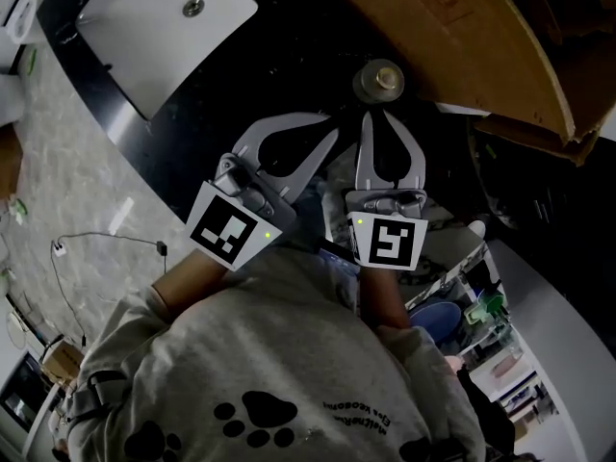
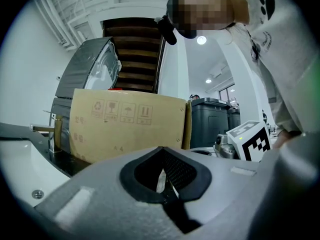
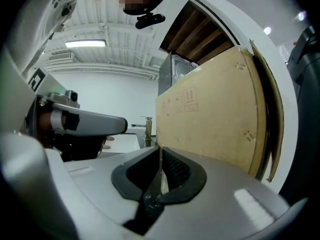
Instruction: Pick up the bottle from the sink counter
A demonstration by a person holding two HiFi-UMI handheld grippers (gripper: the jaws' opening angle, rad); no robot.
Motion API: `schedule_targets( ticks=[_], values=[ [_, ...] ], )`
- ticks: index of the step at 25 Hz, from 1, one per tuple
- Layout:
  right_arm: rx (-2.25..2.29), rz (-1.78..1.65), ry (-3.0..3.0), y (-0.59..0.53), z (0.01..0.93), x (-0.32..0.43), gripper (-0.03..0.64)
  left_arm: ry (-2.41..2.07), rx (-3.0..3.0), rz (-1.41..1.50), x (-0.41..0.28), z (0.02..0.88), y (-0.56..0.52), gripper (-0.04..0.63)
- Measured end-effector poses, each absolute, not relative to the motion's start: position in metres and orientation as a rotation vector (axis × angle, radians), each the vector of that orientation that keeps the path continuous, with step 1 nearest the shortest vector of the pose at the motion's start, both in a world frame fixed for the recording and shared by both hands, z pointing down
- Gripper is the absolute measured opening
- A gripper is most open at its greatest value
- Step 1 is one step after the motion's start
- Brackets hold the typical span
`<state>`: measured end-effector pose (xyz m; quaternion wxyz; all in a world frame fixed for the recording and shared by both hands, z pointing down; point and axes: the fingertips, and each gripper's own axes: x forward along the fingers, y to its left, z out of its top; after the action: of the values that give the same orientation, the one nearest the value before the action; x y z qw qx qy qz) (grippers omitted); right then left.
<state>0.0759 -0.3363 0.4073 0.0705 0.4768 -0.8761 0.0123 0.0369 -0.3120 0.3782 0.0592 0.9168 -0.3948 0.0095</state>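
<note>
1. The dark surface (image 1: 231, 75) spans the upper frame, with a white sink (image 1: 144, 27) at upper left.
2. A cardboard box (image 1: 462, 37) fills the upper right.
3. The left gripper (image 1: 327, 135) and right gripper (image 1: 373, 118) sit mid-frame, both closed on nothing.
4. The bottle (image 1: 380, 80), seen from above, stands at upper centre, just above their tips.
</note>
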Motion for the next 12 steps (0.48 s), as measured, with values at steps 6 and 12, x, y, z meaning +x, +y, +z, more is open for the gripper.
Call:
schedule_targets(
  ticks=[6,12],
  values=[
    [1.411,0.075,-2.638,-0.343,0.417,0.08,0.065,-1.213,2.755,0.055,0.04,0.389,-0.318,0.002],
    [1.406,0.078,-2.612,-0.35,0.427,0.087,0.187,-1.224,2.727,0.066,0.041,0.397,-0.321,0.002]
  ],
)
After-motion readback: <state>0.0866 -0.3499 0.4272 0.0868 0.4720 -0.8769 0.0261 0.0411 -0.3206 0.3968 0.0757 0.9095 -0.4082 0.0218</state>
